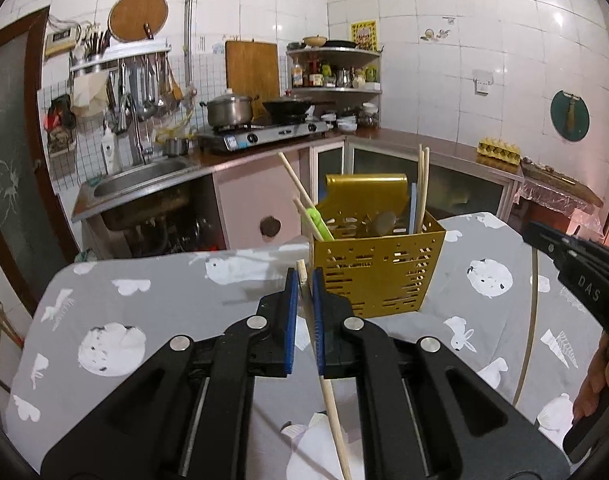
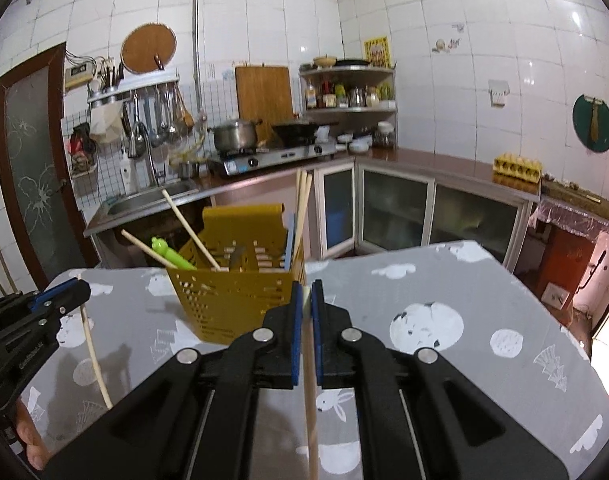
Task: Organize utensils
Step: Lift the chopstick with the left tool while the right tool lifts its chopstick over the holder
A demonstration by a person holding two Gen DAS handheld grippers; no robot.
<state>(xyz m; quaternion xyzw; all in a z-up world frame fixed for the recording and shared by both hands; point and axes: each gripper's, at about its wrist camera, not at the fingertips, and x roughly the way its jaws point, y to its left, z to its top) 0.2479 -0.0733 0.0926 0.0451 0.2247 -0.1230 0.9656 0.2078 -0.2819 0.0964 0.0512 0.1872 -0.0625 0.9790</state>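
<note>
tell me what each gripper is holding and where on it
The left gripper pinches a wooden chopstick near its top end; the right gripper likewise pinches another chopstick near its top.

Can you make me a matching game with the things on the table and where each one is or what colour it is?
Things:
1. left gripper
2. right gripper
3. basket
4. tablecloth

Descriptions:
A. gold, with holes in its sides
B. grey with white shapes
C. shut on a chopstick, with the basket just ahead and a little to its right
D. shut on a chopstick, with the basket ahead to its left

Pairs: 1-C, 2-D, 3-A, 4-B
</note>
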